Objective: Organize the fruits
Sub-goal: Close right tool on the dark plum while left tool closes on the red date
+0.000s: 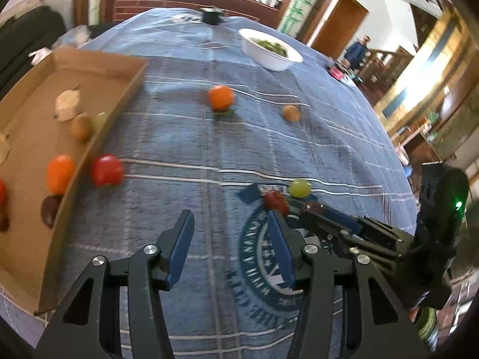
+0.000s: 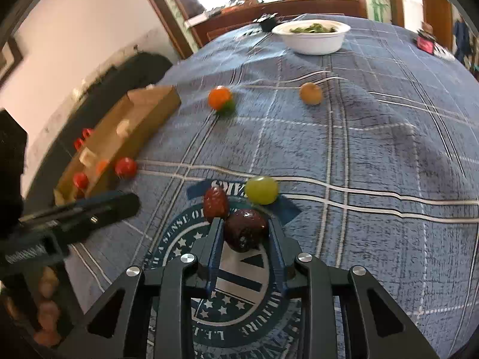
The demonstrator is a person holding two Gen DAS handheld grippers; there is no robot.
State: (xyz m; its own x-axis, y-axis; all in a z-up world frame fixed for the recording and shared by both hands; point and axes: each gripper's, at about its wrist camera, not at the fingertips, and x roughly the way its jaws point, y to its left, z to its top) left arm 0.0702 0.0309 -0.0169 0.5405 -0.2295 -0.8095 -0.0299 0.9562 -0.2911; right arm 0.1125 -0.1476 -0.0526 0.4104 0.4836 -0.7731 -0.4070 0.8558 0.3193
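Note:
My right gripper (image 2: 245,230) has its jaws around a dark red plum-like fruit (image 2: 245,229) on the blue cloth; whether they press it I cannot tell. A wrinkled red fruit (image 2: 215,202) and a green grape (image 2: 262,190) lie just beyond it. My left gripper (image 1: 230,239) is open and empty above the cloth. A cardboard tray (image 1: 98,140) at the left holds several fruits, with an orange one (image 1: 60,173) inside. A red fruit (image 1: 106,170) lies just outside the tray wall. An orange fruit (image 1: 221,98) and a brown fruit (image 1: 291,113) lie farther off.
A white bowl (image 1: 271,48) with greens stands at the far side of the table. A small black object (image 1: 211,15) sits at the far edge. The right gripper's body (image 1: 389,236) shows at the right of the left wrist view. A wooden counter stands beyond.

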